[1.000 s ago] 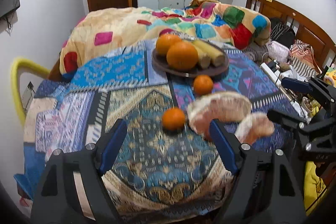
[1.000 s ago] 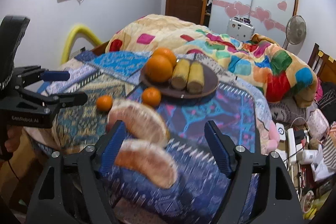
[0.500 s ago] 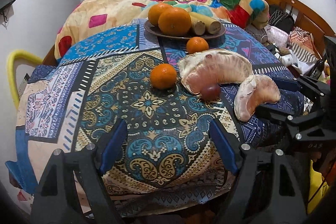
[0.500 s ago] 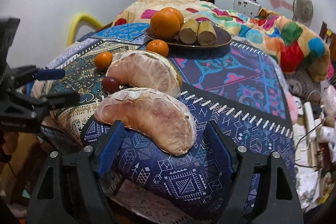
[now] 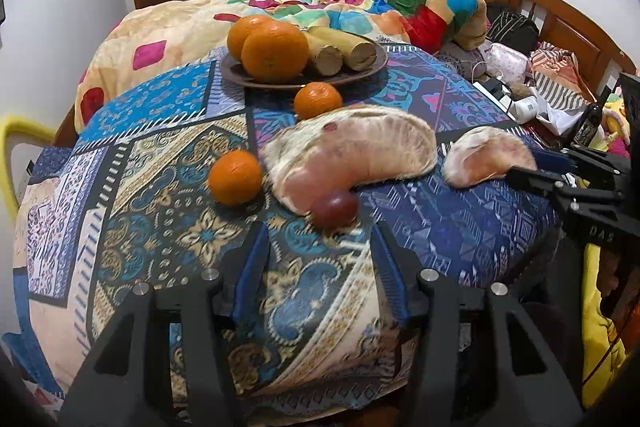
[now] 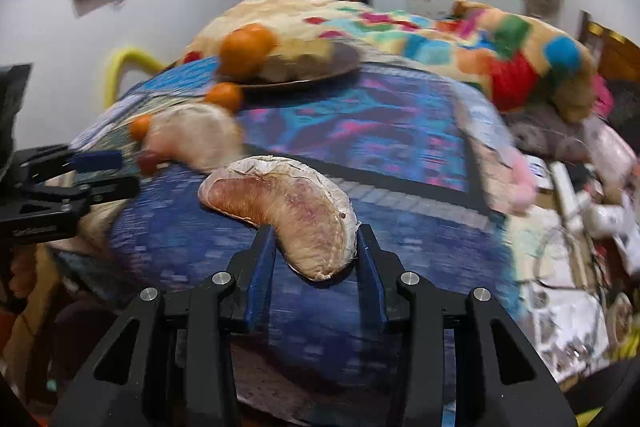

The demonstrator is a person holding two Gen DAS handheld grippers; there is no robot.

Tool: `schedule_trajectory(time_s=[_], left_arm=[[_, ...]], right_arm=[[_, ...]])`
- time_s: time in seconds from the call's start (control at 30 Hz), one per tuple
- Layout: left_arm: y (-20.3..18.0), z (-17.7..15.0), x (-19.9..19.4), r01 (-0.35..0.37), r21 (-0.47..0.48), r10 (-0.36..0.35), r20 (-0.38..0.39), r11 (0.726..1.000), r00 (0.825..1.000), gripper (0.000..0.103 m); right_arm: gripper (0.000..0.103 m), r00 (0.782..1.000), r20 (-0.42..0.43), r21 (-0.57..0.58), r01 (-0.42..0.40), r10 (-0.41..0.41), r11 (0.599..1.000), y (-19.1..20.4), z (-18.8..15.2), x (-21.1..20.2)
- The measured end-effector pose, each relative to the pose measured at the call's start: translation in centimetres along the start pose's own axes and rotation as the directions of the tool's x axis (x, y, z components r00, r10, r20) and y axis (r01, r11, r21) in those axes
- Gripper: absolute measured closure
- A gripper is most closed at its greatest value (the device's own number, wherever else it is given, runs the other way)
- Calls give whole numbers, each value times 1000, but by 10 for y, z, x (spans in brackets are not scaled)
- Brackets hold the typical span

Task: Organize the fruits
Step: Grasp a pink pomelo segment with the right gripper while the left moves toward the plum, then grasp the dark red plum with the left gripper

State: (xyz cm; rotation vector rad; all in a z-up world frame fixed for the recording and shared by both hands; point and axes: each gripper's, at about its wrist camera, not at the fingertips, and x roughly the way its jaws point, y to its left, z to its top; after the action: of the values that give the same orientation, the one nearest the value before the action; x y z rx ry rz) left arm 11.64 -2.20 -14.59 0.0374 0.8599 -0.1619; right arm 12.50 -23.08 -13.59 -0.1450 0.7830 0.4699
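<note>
Patterned cloth (image 5: 152,195): right gripper (image 6: 316,251) fingers closing round pomelo segment (image 6: 288,207); left gripper (image 5: 320,251) closing, empty.

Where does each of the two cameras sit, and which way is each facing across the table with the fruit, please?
Left wrist view: rides the left tongs, looking across the patterned tablecloth at a dark red fruit just ahead, jaws closing with nothing between them; the right tongs show at right.
Right wrist view: rides the right tongs, jaws closing around the small pomelo segment; the left tongs show at left.
Both share the plate of oranges and the large pomelo segment.
</note>
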Motion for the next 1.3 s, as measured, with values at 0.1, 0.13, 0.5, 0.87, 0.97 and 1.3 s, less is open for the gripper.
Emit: schedule_trajectory(time_s=[0.1, 0.13, 0.5, 0.87, 0.97, 1.3], left_arm=[[-3, 5, 6, -2, -4, 2, -4, 1000, 1000, 50], [-4, 6, 8, -3, -8, 3, -6, 1000, 1000, 53], [4, 10, 14, -9, -27, 9, 2, 1000, 1000, 74], [11, 9, 3, -6, -19, 7, 38, 1000, 999, 80], [11, 12, -4, -8, -16, 9, 58, 1000, 998, 80], [13, 32, -19, -25, -5, 26, 119, 1000, 993, 80]], right_arm=[[65, 1000, -1, 41, 26, -26, 999, -12, -2, -3], [65, 1000, -7, 37, 24, -24, 999, -12, -2, -4], [38, 999, -34, -66, 10, -12, 998, -4, 14, 13], [62, 1000, -1, -96, -21, 21, 995, 3, 23, 24], [66, 999, 4, -64, -38, 39, 997, 1, 25, 21], [83, 996, 67, -18, -60, 61, 998, -3, 42, 7]])
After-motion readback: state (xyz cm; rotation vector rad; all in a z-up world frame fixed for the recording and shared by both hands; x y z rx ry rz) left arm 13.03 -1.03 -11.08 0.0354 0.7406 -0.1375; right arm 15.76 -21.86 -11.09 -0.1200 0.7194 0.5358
